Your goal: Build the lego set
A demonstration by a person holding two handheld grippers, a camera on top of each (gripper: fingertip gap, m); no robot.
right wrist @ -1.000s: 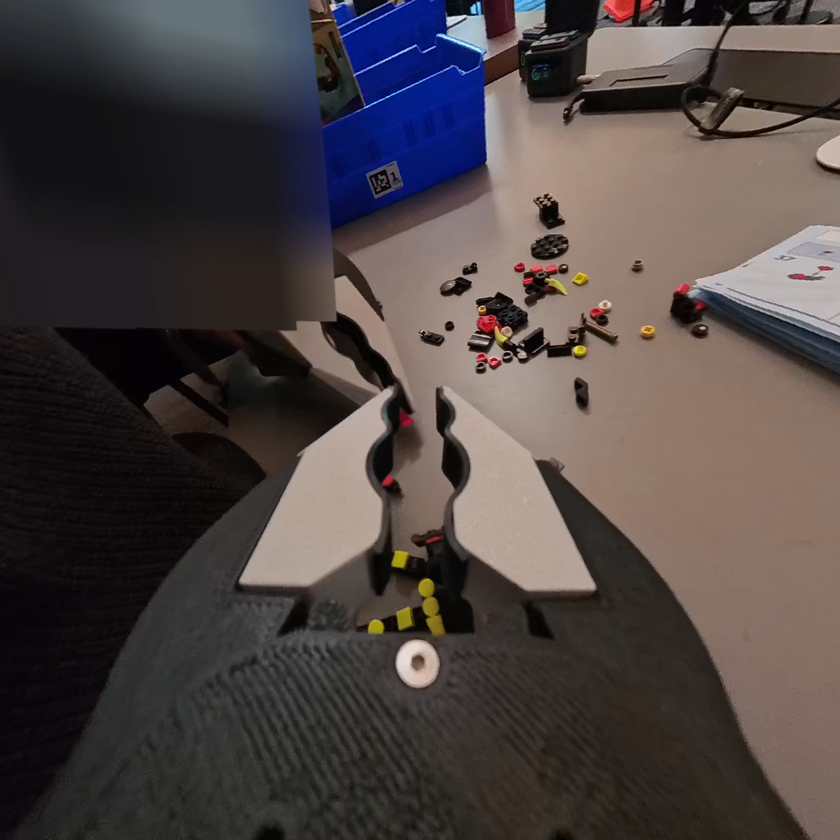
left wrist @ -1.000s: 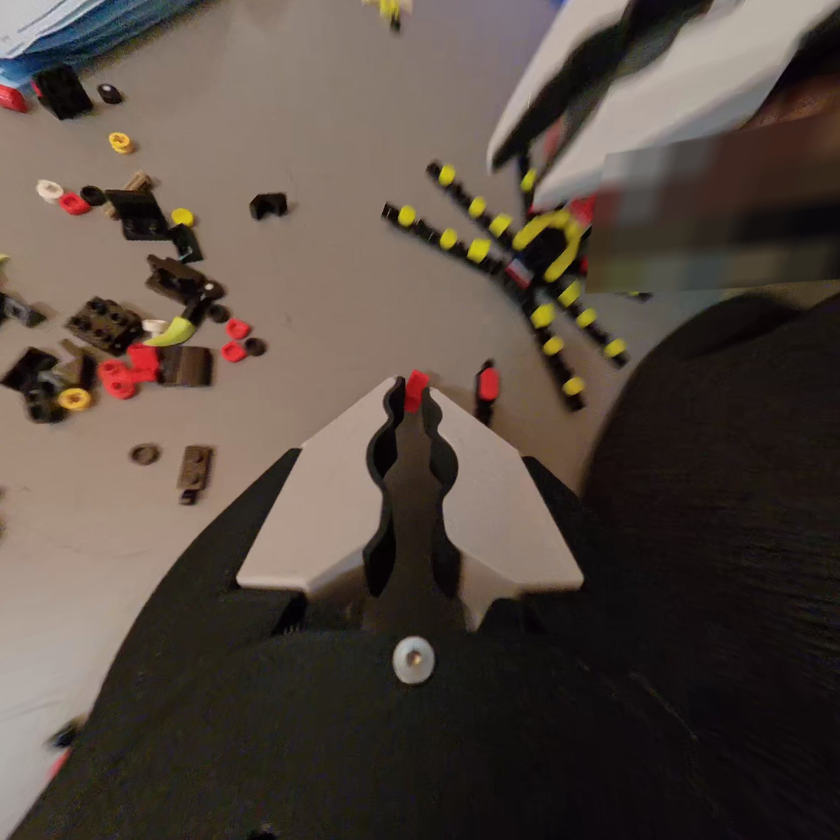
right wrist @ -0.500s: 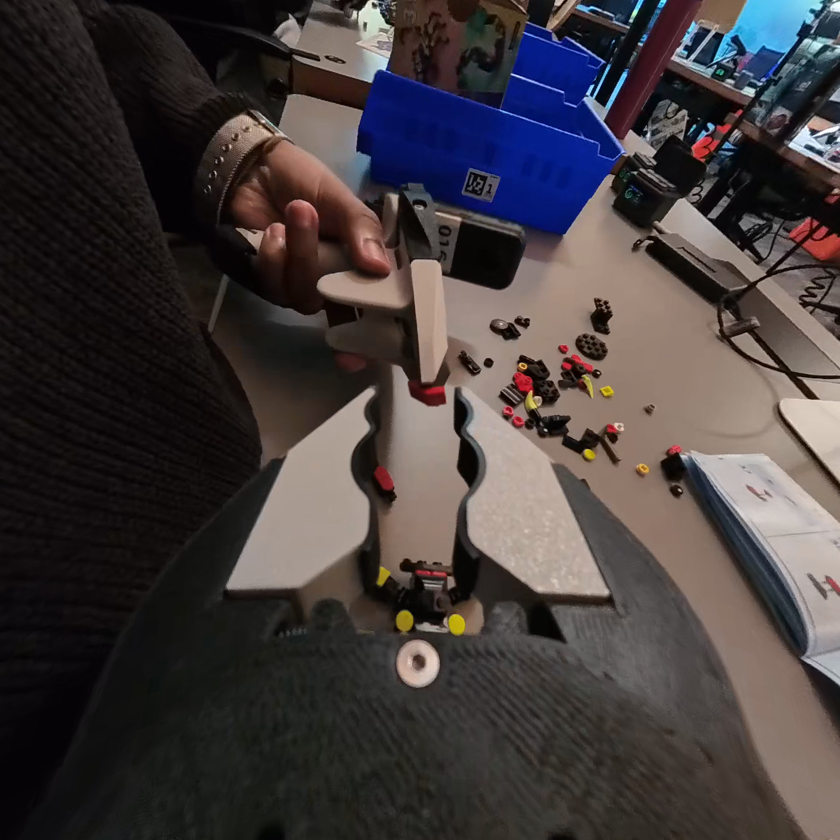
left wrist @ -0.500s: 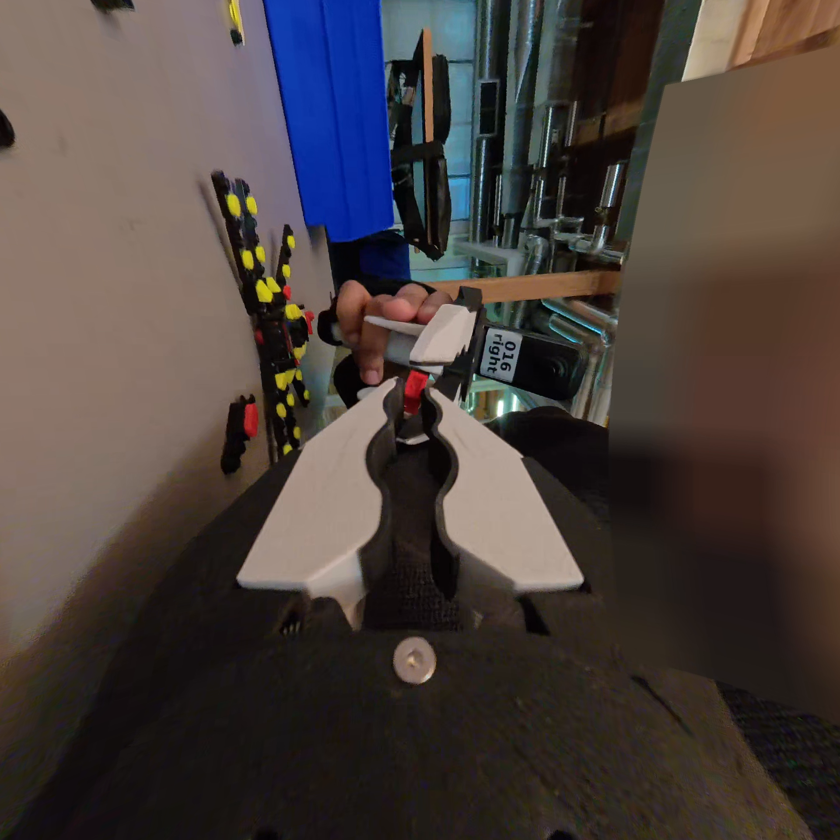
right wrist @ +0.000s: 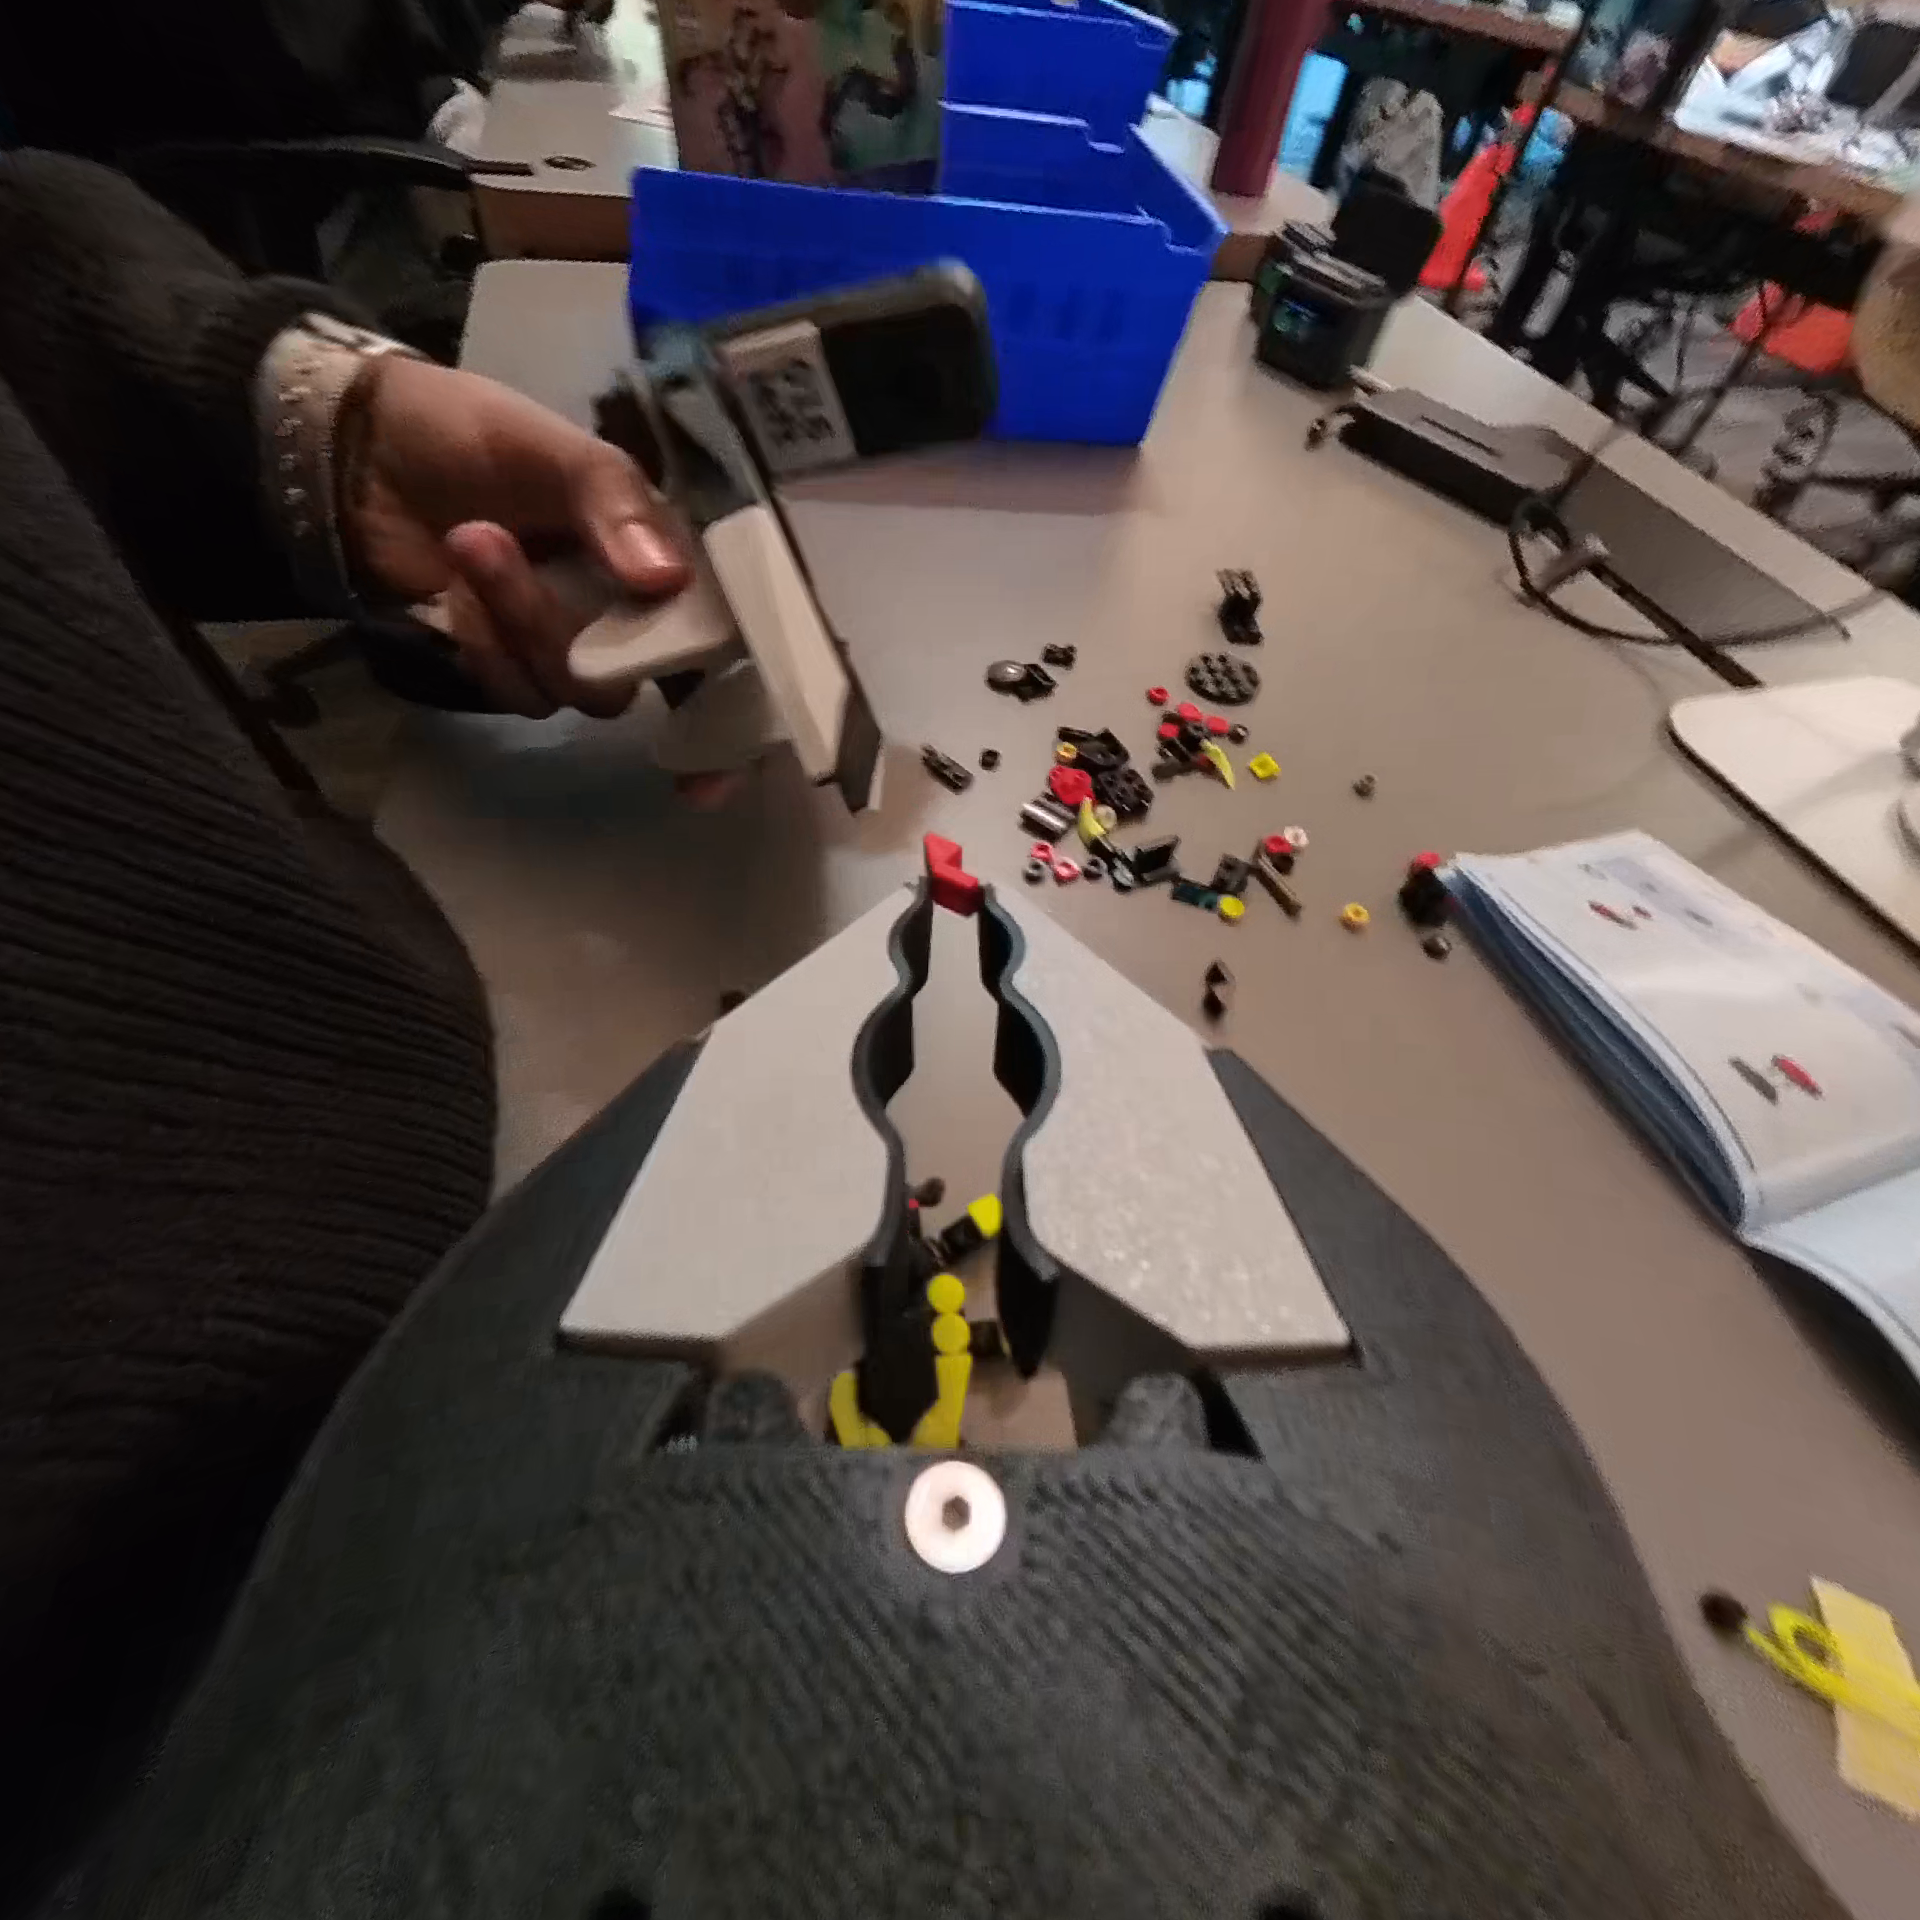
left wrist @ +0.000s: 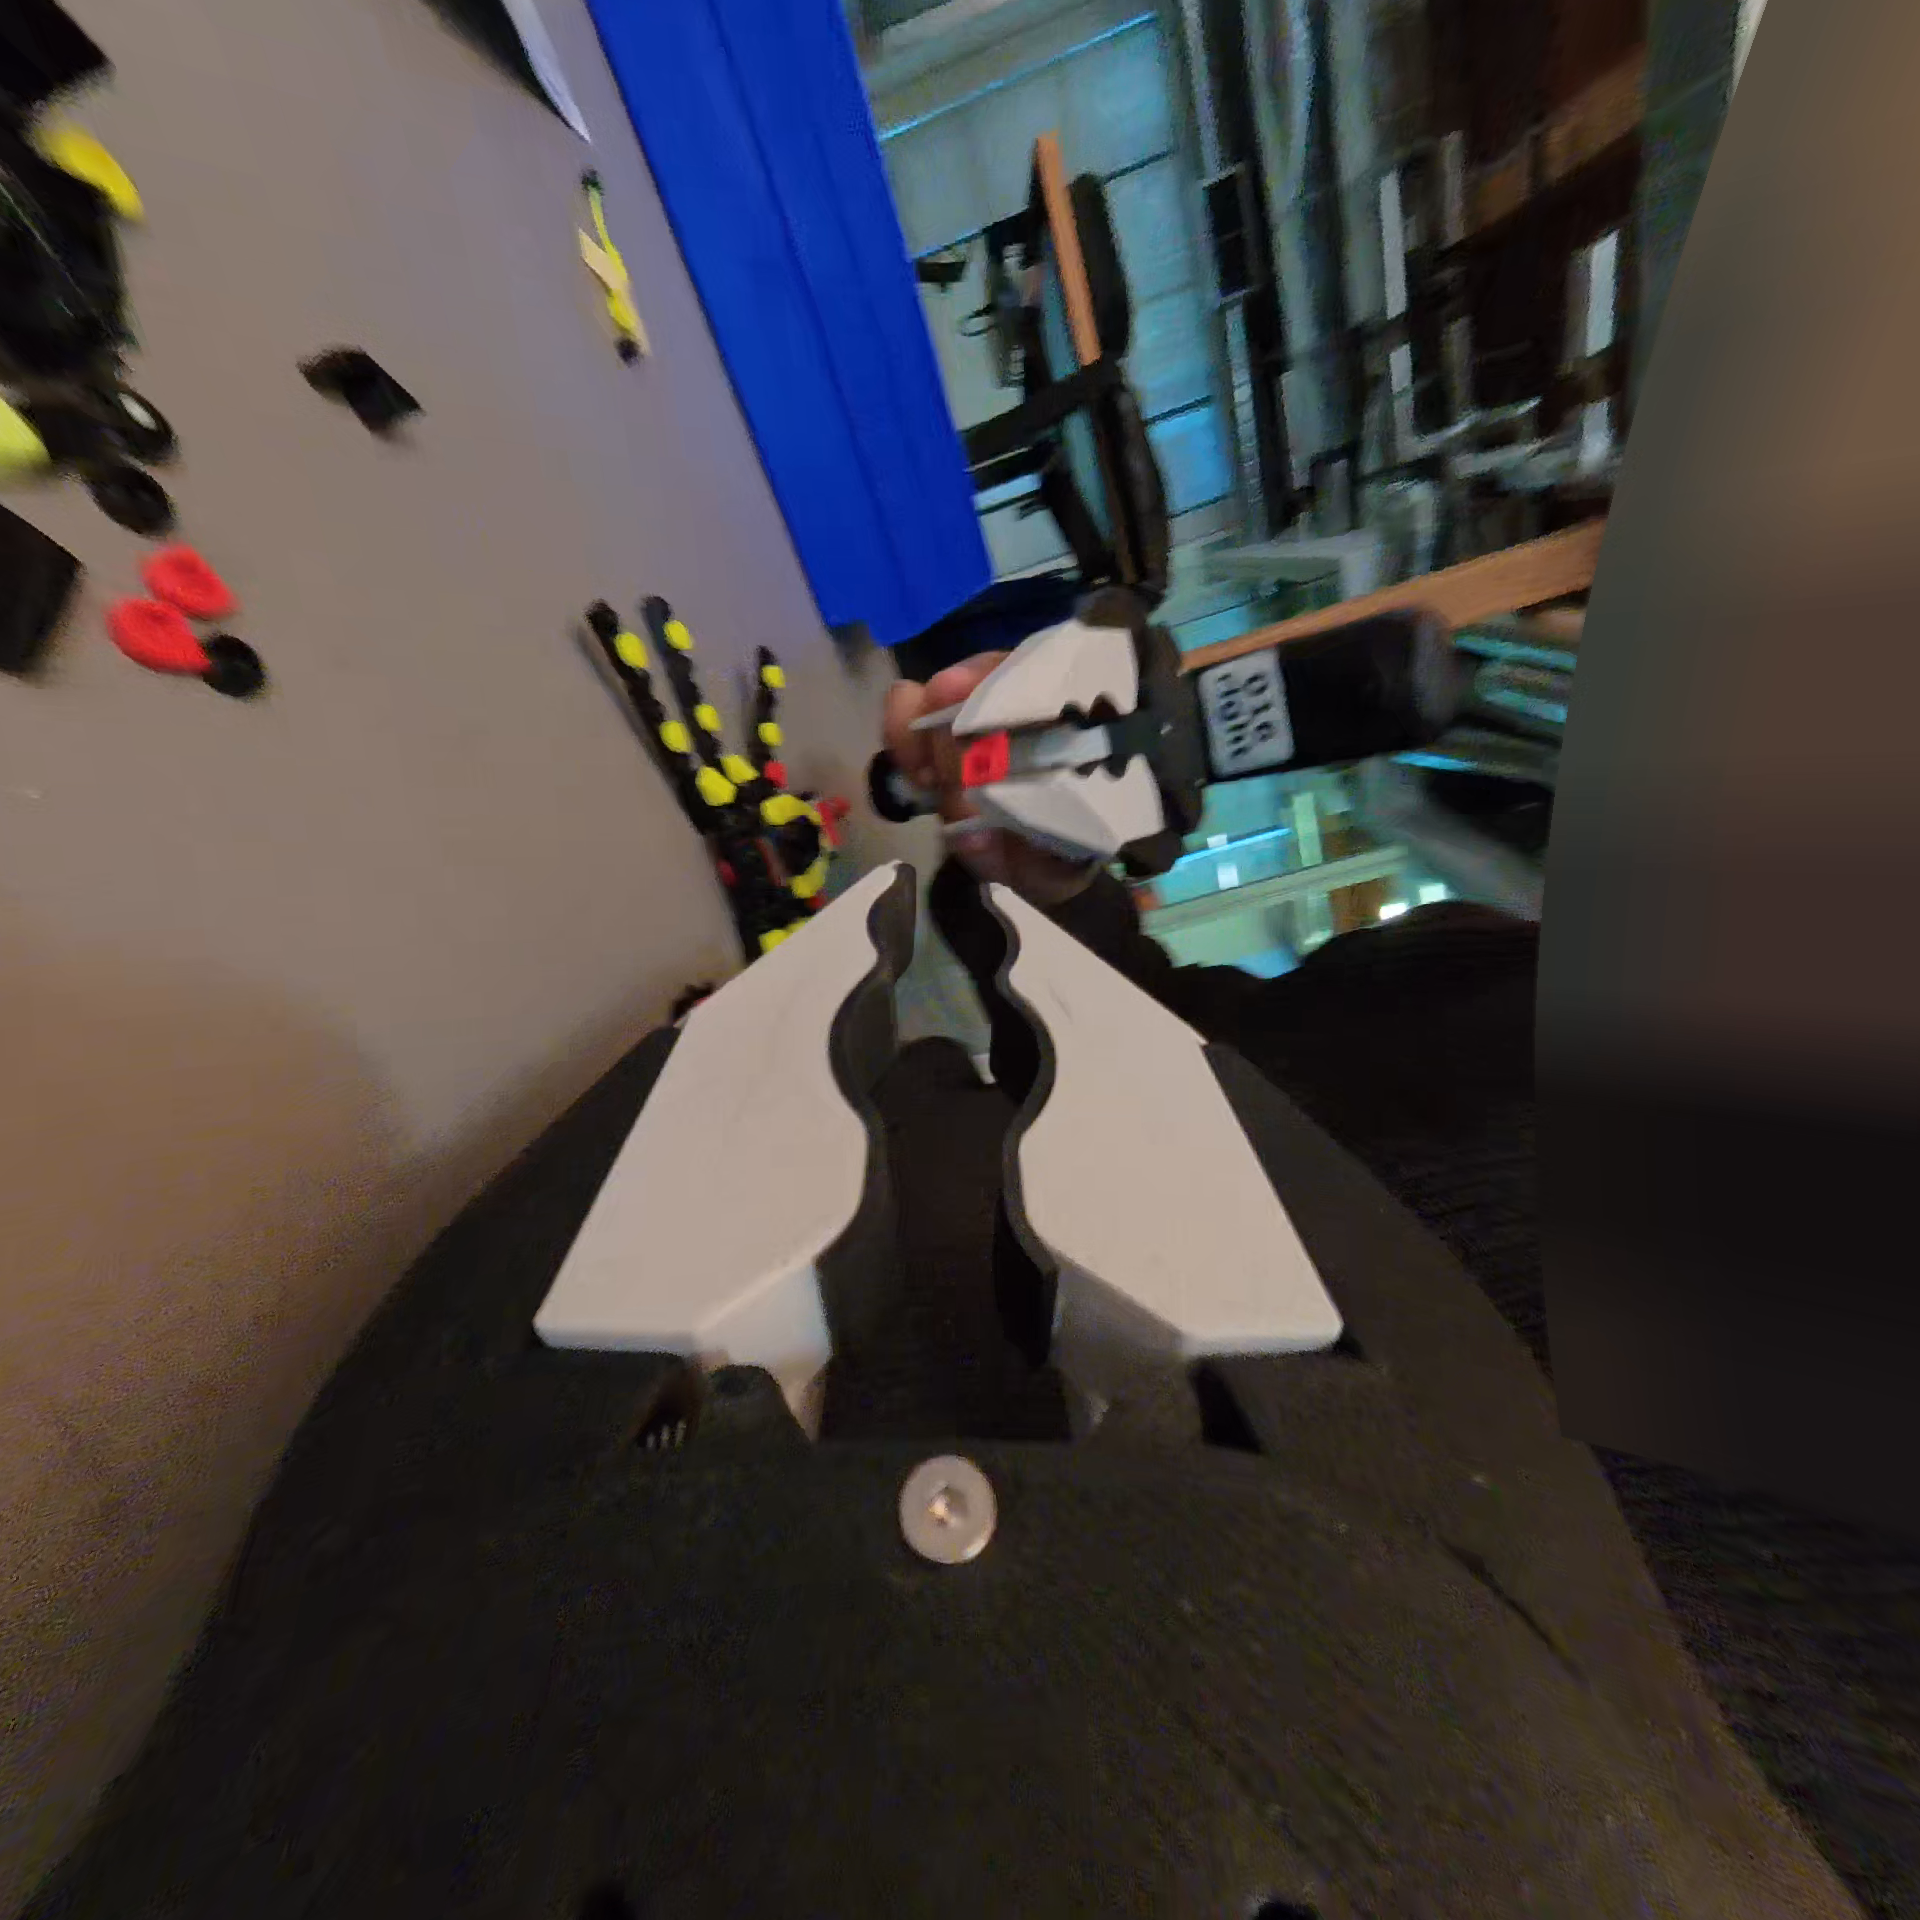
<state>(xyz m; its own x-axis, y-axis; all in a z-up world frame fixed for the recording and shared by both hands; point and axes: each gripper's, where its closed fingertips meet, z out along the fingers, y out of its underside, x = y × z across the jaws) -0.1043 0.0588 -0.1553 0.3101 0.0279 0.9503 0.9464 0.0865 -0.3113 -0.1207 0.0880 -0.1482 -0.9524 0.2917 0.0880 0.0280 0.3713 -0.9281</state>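
My right gripper (right wrist: 951, 906) is shut on a small red lego piece (right wrist: 951, 881), held above the table. The same piece (left wrist: 985, 764) shows in the left wrist view, between the fingers of the right gripper (left wrist: 961, 766). My left gripper (left wrist: 948, 906) is slightly open and empty. A hand holds it to the upper left in the right wrist view (right wrist: 857, 774). The black and yellow spider model (left wrist: 743, 790) lies on the grey table (left wrist: 416, 831). It also shows below, between the right gripper's jaws (right wrist: 925, 1340).
Loose red, black and yellow pieces (right wrist: 1132, 790) lie scattered mid-table. An open instruction booklet (right wrist: 1714, 1039) lies at the right. Blue bins (right wrist: 935, 281) stand at the back. A yellow part on tape (right wrist: 1839, 1662) lies at the near right. A dark sleeve (right wrist: 208, 987) fills the left. The grippers' ends are close to 4 centimeters from one another. Left tips and right tips are each some 25 centimeters from the yellow part on tape (right wrist: 1839, 1662). Seen from the left wrist view (left wrist: 611, 286) as well.
The red piece has passed from my left gripper to my right gripper. The left gripper has let go, drawn back and swung away. The right gripper has closed on the piece.
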